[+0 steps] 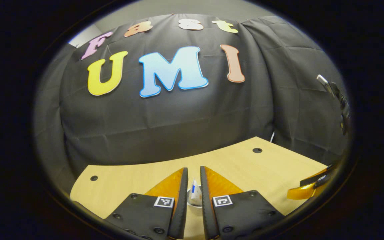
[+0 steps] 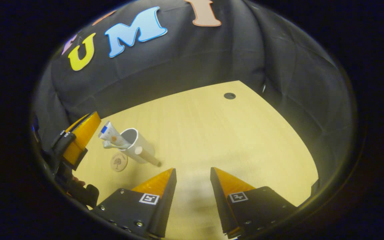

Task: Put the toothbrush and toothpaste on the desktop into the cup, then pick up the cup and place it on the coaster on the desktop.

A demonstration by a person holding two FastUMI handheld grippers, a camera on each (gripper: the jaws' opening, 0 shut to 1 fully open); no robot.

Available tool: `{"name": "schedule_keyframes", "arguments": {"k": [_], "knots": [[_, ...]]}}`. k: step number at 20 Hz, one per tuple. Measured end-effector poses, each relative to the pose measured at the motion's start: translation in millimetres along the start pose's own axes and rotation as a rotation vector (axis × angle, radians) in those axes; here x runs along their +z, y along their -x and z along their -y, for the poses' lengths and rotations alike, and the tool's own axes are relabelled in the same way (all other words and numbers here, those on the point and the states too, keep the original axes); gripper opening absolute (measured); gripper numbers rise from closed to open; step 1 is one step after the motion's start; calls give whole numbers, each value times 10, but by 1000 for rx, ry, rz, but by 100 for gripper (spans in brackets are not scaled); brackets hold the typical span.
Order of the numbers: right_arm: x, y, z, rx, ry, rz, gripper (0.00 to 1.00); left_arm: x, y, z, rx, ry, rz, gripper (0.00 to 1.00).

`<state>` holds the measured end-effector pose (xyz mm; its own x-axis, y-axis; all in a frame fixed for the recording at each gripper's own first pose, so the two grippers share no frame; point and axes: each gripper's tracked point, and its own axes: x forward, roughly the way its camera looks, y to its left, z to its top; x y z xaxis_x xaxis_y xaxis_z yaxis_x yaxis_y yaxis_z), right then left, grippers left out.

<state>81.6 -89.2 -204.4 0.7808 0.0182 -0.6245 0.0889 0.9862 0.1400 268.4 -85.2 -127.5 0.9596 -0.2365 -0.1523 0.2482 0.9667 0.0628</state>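
The desk (image 2: 232, 133) is pale wood, backed by the black cloth wall (image 2: 185, 63), with a dark round hole (image 2: 229, 96) near its far right corner in the right gripper view. In the left gripper view two such holes show, one far right (image 1: 257, 150) and one at the left (image 1: 94, 178).

The cup (image 2: 138, 145) is white, standing on the desk toward the left of the right gripper view. The toothpaste (image 2: 109, 134) sticks out of its mouth, and the pale toothbrush (image 2: 112, 145) juts out beside the tube. The round coaster (image 2: 119, 162) lies flat just beside the cup's base, on its near left; the cup is not on it.

The left gripper (image 1: 194, 176) hangs right above the cup, its fingers nearly closed with a narrow gap; the toothpaste (image 1: 195, 193) and a sliver of cup (image 1: 195, 205) rim show in that gap. Whether the fingers press on anything, I cannot tell. It appears at the left edge (image 2: 78, 138) of the right gripper view, next to the tube.

The right gripper (image 2: 192, 171) is released, fingers apart over bare desk, well apart from the cup. Its tip (image 1: 307, 190) shows at the right edge of the left gripper view.
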Motion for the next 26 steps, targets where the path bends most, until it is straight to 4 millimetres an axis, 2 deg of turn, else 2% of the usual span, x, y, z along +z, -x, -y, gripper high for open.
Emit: {"name": "schedule_keyframes", "arguments": {"k": [1,3,5,9,10,15,16,17,20,22,26], "knots": [[18,-7,-51,17,20,0,61,24,57,-52,9,4,5,31],[64,-30,-188,47,75,0,61,72,190,-160,27,18,12,28],[110,-60,-327,78,136,3,61,136,318,-273,50,35,37,30],[178,-117,-584,139,242,-3,61,102,511,-516,104,43,32,31],[186,-142,-635,152,274,-11,61,81,564,-573,115,46,27,28],[169,-271,-776,191,496,-92,61,10,866,-835,178,58,4,31],[175,-298,-804,200,533,-103,57,-3,929,-892,191,60,1,31],[178,-313,-849,215,551,-113,60,-11,990,-937,202,65,-4,31],[124,-409,-952,250,596,-154,57,-46,1165,-1126,249,71,-14,28],[146,-457,-1002,258,638,-168,59,-78,1285,-1263,283,70,-22,31],[193,-612,-1088,272,713,-210,60,-165,1492,-1505,347,79,-43,28]]}}
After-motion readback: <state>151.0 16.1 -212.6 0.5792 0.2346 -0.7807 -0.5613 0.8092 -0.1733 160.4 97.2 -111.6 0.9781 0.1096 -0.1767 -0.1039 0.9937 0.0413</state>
